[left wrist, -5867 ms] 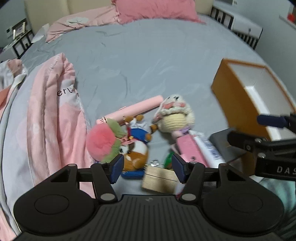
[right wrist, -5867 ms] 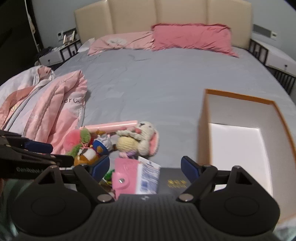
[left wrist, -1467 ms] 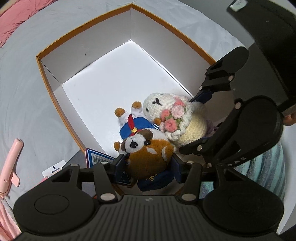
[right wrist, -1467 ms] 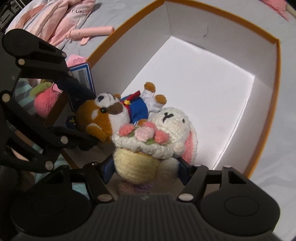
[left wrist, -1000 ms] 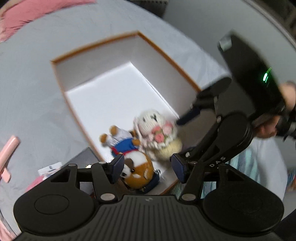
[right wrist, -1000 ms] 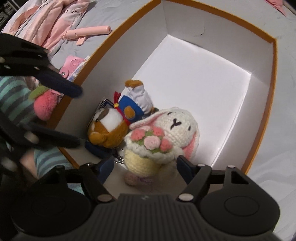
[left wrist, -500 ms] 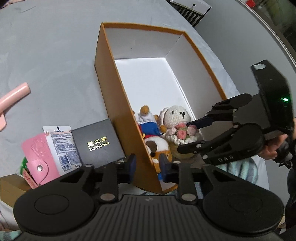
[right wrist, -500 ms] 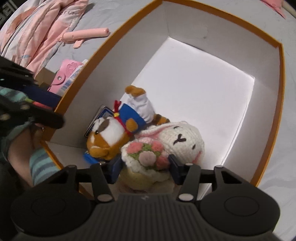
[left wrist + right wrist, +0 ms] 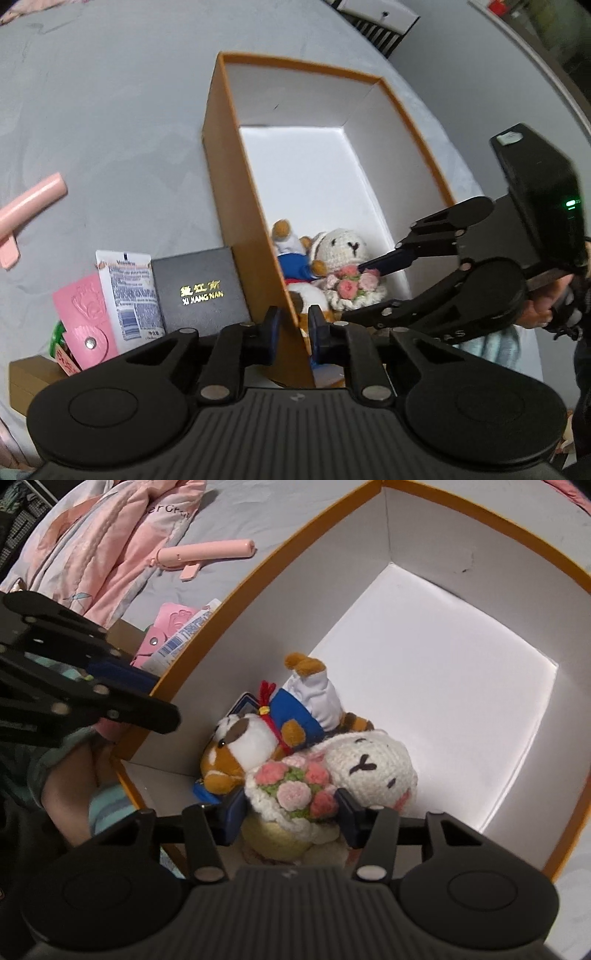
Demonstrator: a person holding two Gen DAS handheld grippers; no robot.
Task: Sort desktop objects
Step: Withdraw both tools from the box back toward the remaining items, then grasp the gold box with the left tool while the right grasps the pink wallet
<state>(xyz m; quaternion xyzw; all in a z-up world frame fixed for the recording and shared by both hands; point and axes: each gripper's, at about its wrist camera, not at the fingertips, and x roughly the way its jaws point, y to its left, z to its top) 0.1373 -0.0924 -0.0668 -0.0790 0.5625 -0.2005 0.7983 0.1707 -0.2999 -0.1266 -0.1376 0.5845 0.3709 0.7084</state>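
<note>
Right wrist view: I am placing the cream crocheted rabbit doll with pink flower bouquet [image 9: 332,779] into the orange-walled white-lined cardboard box [image 9: 480,657], my right gripper [image 9: 288,816] clamped on its body. It is lying beside the brown-and-white plush dog in blue [image 9: 258,738]. Next, probably: releasing. My left gripper [image 9: 291,332] is pinching the box wall, steadying it

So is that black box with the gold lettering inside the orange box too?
No, the black box lies outside on the bed, against the orange box's outer wall.

black box [image 9: 201,291] gold "XI JIANG NAN", white tube [image 9: 129,295] "Vaseline"
</note>
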